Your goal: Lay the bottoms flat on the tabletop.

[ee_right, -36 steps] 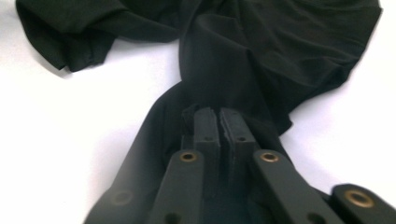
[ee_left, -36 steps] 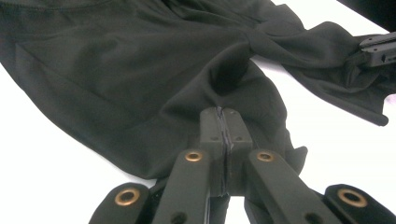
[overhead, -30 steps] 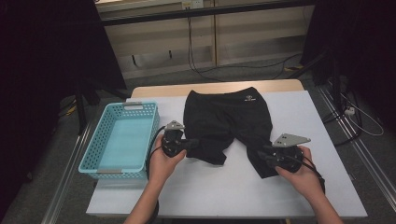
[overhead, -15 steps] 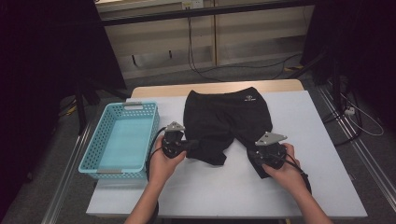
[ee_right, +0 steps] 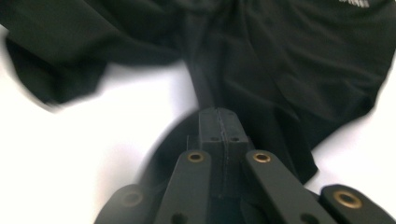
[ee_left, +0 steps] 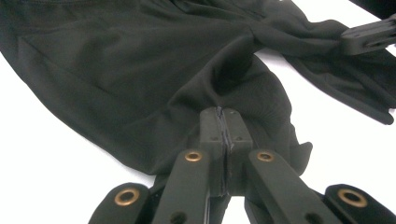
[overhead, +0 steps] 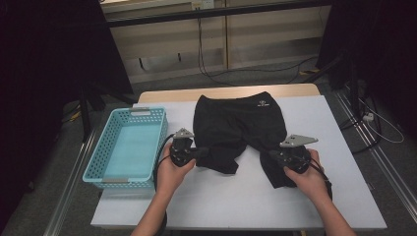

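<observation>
I've got both leg hems of the black shorts [overhead: 238, 129] pinched now: my left hand-held gripper [overhead: 196, 153] is clamped on the crumpled left leg, and my right hand-held gripper [overhead: 272, 156] has just been closing and its jaws now bite the right leg's cloth. The shorts lie mid-desk, waistband toward the far edge, basket [overhead: 129, 143] at the desk's left edge. To fold cleanly, I'd lift both hems evenly, keep the cloth taut between them, and carry them toward the waistband
</observation>
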Tool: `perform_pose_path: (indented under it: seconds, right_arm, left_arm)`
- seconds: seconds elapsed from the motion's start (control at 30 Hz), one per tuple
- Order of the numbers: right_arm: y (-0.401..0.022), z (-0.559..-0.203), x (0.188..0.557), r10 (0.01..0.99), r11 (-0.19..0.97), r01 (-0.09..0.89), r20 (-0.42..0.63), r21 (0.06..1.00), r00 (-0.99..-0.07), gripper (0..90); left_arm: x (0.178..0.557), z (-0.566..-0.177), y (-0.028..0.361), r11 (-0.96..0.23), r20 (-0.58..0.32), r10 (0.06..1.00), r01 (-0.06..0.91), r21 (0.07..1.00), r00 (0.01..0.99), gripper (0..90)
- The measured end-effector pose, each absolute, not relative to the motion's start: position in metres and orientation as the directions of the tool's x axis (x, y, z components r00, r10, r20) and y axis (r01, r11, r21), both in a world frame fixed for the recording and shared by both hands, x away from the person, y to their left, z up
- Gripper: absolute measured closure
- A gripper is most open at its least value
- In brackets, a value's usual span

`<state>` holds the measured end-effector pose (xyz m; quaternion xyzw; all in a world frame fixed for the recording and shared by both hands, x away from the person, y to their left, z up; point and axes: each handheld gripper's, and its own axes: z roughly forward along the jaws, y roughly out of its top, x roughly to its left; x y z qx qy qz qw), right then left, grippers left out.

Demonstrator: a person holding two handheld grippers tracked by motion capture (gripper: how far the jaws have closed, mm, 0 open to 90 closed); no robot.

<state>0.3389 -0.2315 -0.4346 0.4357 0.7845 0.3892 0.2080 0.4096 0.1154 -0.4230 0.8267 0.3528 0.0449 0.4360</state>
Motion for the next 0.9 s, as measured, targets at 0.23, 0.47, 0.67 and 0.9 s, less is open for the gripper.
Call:
perform_pose_path:
  seconds: [0.23, 0.47, 0.67, 0.9]
  right_arm:
    - [-0.213, -0.427, 0.335, 0.803, 0.285, 0.495, 0.077, 0.820, -0.590, 90.0]
    - [-0.192, -0.434, 0.336, 0.774, 0.314, 0.499, 0.087, 0.808, -0.627, 90.0]
    - [-0.193, -0.437, 0.335, 0.786, 0.329, 0.496, 0.058, 0.804, -0.616, 72.9]
    - [-0.199, -0.440, 0.319, 0.755, 0.452, 0.474, -0.041, 0.756, -0.654, 67.6]
  left_arm:
    - [0.410, -0.421, 0.115, -0.371, -0.232, 0.617, 0.538, 0.757, 0.752, 89.1]
    - [0.409, -0.421, 0.114, -0.373, -0.234, 0.613, 0.538, 0.756, 0.755, 89.1]
    - [0.408, -0.419, 0.113, -0.375, -0.231, 0.606, 0.529, 0.761, 0.761, 89.1]
    - [0.408, -0.420, 0.111, -0.381, -0.231, 0.601, 0.528, 0.759, 0.765, 88.9]
